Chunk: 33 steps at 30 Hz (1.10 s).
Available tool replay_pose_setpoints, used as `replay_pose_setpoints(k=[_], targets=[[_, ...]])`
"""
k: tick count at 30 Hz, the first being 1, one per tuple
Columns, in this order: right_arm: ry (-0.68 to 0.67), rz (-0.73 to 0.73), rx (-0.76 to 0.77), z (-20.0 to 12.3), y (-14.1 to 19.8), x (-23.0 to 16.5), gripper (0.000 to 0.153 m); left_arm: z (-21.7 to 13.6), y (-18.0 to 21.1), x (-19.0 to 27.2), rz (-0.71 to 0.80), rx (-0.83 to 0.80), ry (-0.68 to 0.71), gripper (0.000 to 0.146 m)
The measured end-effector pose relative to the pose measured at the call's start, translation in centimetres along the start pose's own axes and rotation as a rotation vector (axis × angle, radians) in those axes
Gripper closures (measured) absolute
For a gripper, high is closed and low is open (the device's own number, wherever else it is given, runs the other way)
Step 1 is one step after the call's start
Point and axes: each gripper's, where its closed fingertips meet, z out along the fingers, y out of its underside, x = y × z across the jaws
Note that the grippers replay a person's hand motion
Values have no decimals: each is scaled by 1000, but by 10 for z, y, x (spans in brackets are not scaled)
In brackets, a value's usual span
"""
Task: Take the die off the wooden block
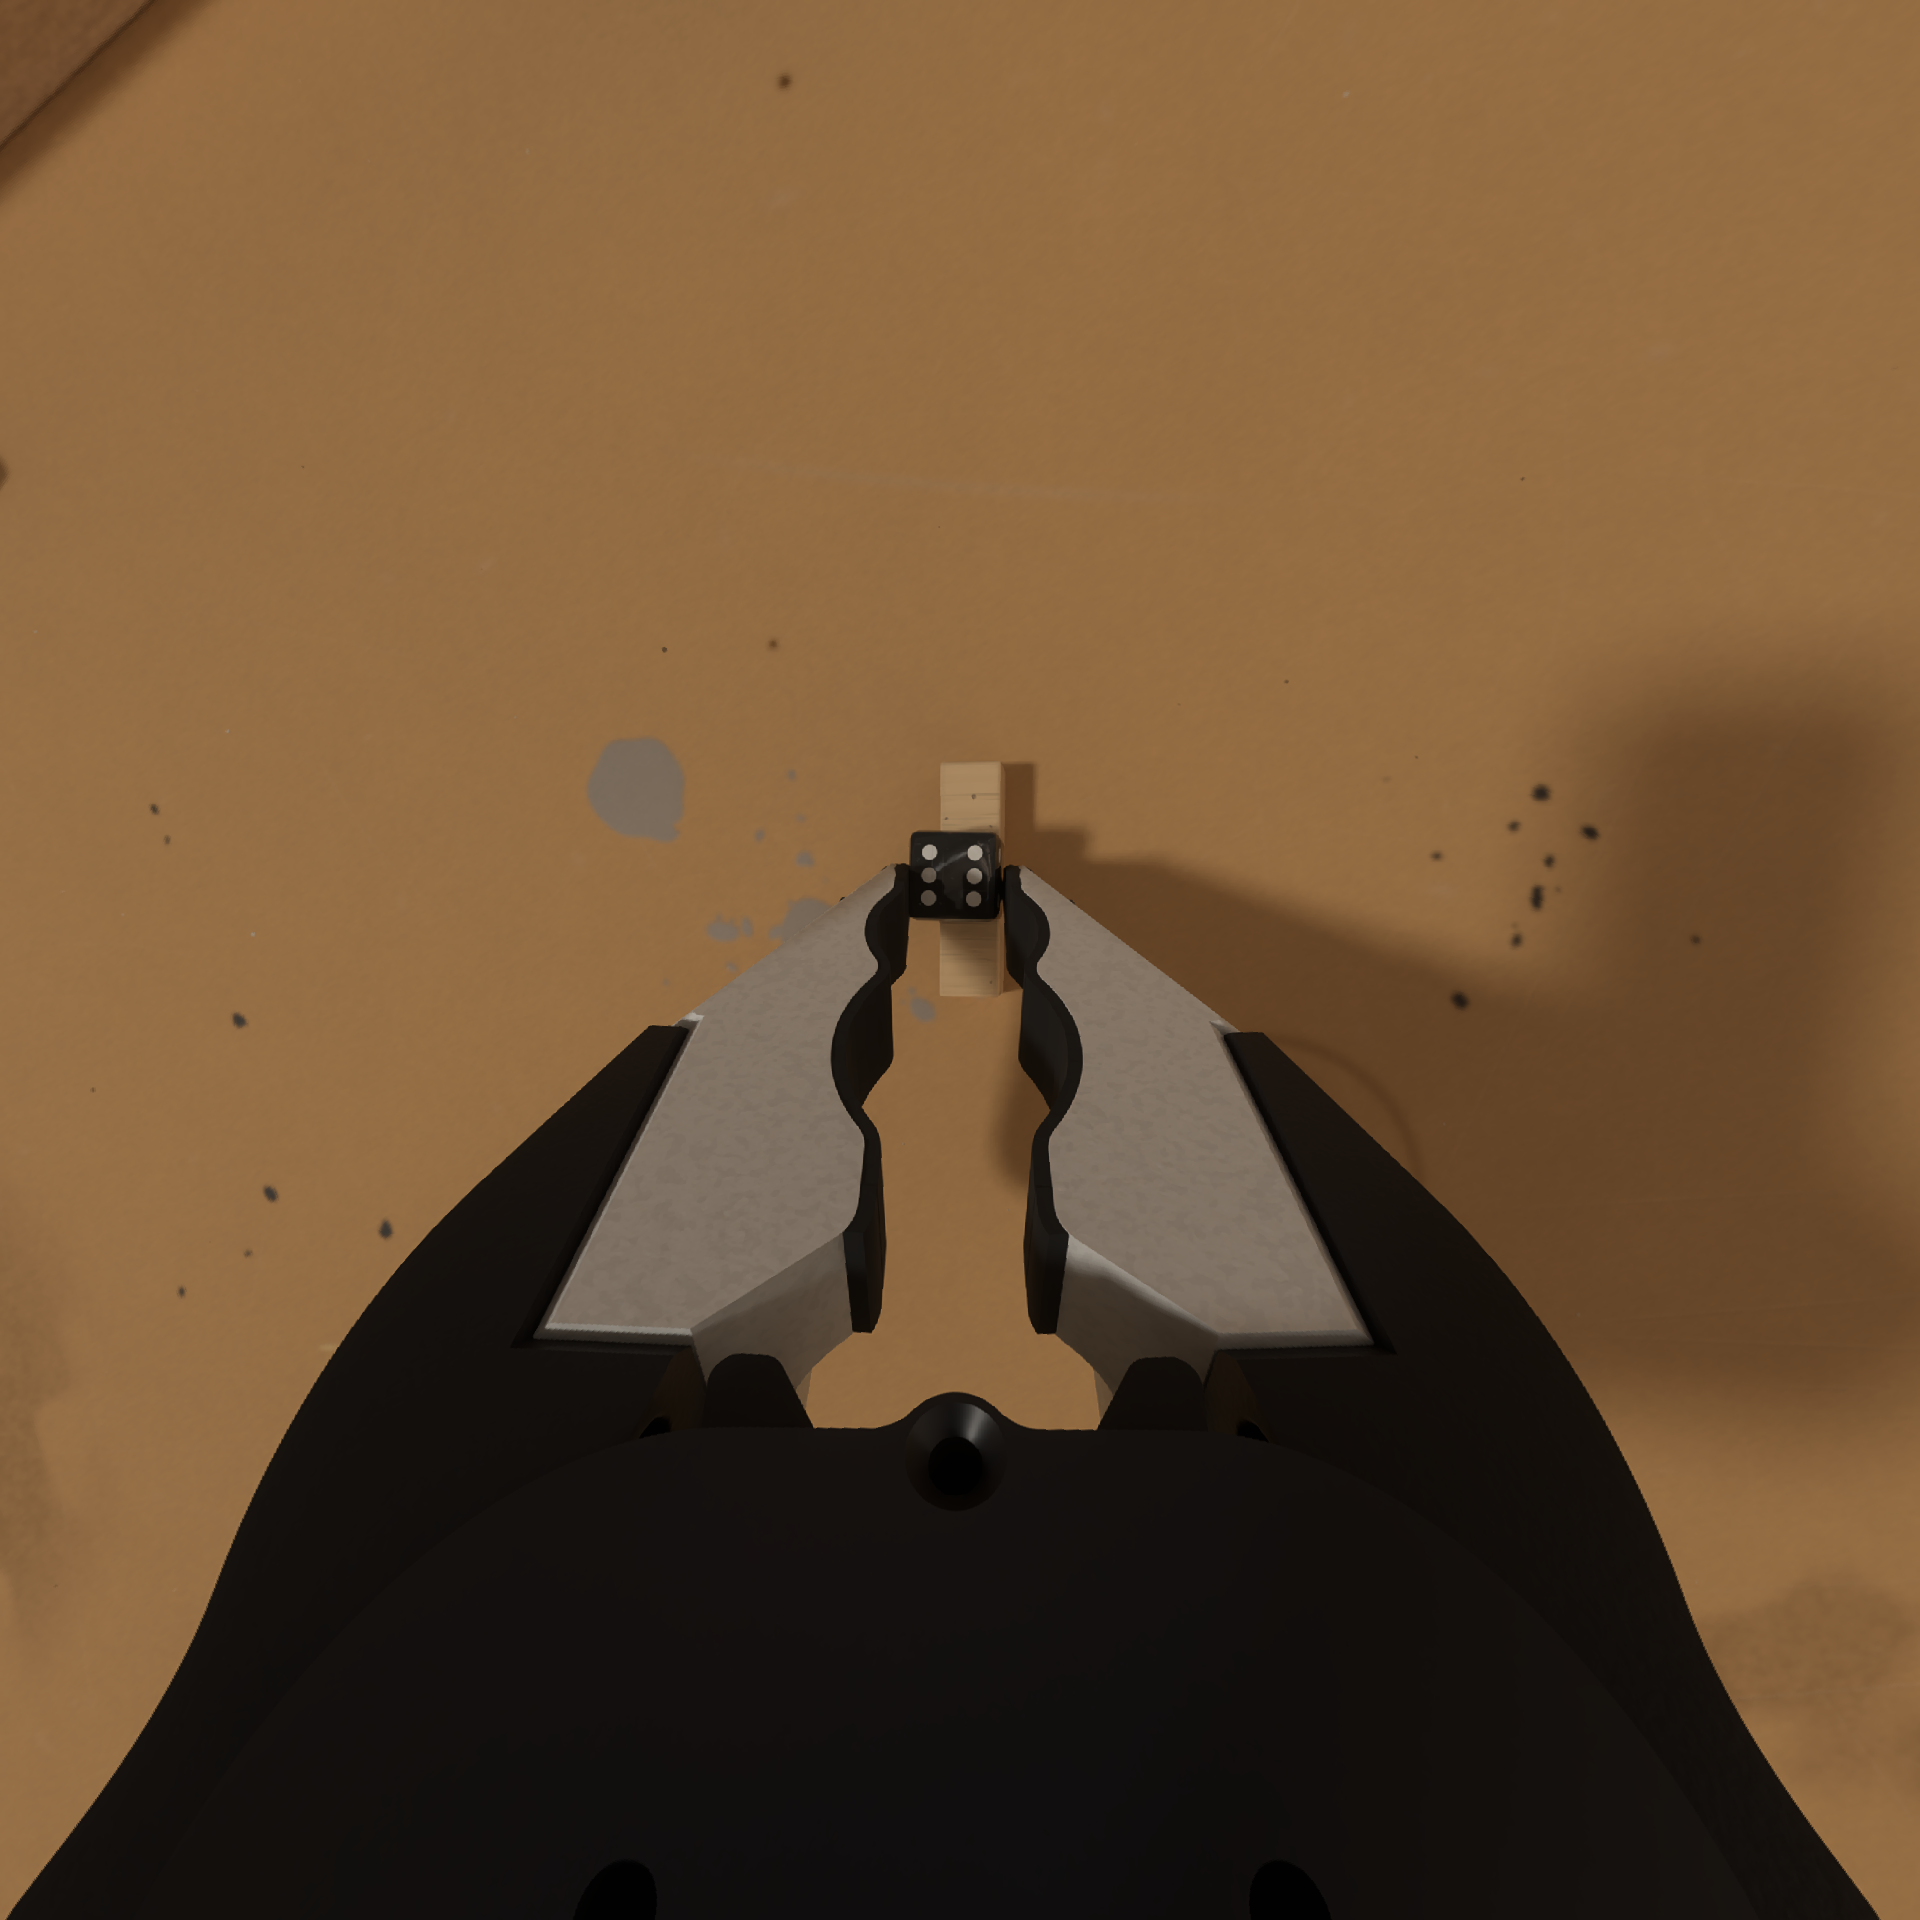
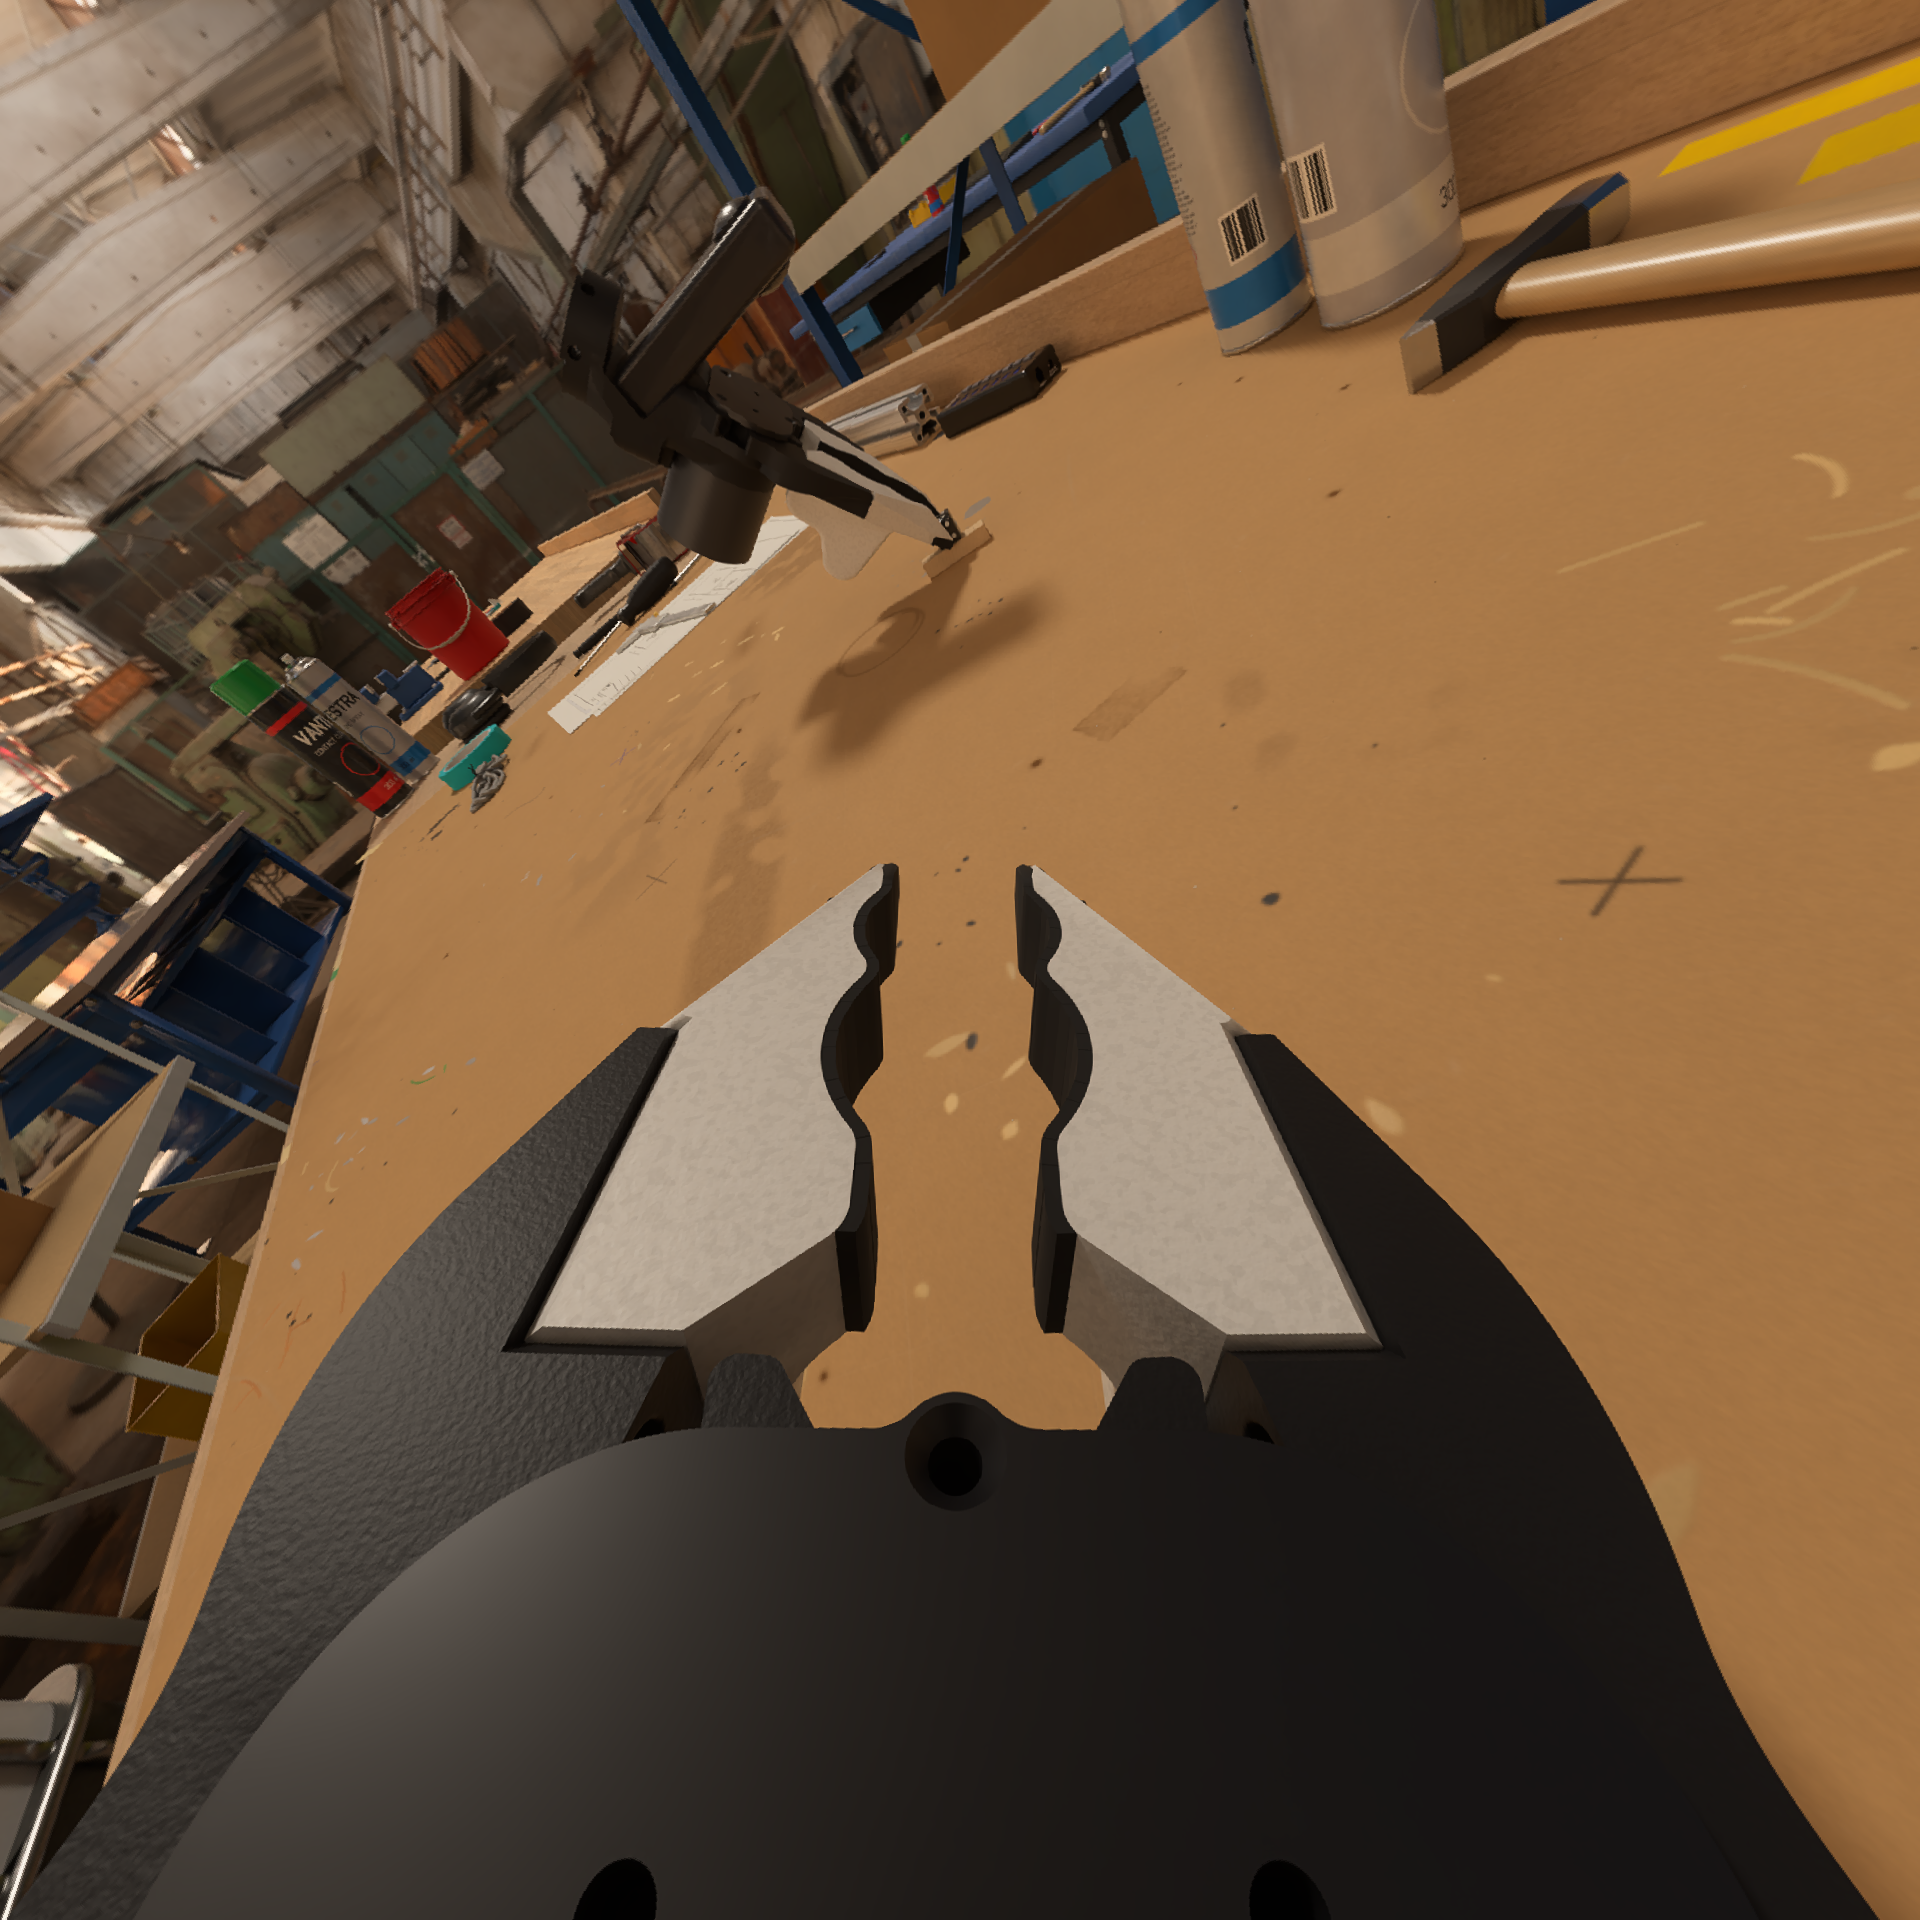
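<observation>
Left tool [image 1: 953,883] grips the die [image 1: 953,875] above the block [image 1: 972,795]; right tool [image 2: 956,883] hangs half open, empty, well apart.

Warm, even light; soft shadows fall rightward across the tabletop [image 1: 1351,416] (wide-angle bending at the edges), both views sharp.

Count: one black white-pipped die [image 1: 953,875], one pale wooden block [image 1: 972,800], two grey cylindrical cans [image 2: 1320,156], one wooden-handled hammer [image 2: 1621,260], one red bucket [image 2: 447,623].
</observation>
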Motion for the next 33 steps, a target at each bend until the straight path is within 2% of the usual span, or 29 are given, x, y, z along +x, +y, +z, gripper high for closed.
replay_pose_setpoints(k=[4, 7, 10, 13, 17, 19, 22, 33], targets=[[-5, 1, 8, -1, -1, -1, 130, -9, -1, 4, -45, 58, 74, 129], [-8, 2, 10, -1, -1, -1, 130, -22, -6, 8, -126, 129, 192, 129], [-9, 3, 11, -1, -1, -1, 130, -47, -23, 19, -286, 278, 471, 128], [-9, 4, 11, -1, -1, -1, 130, -93, -45, 19, -448, 510, 765, 128], [-6, 4, 7, -1, -1, 0, 130, -154, -59, 19, -448, 790, 967, 128], [-5, 3, 8, -1, -1, 0, 130, -174, -61, 19, -435, 875, 1024, 128], [-6, 3, 10, -1, -1, 0, 130, -188, -61, 24, -410, 917, 1071, 128], [-1, 5, 3, -1, 0, 0, 130, -196, -53, 18, -376, 933, 1083, 128]])
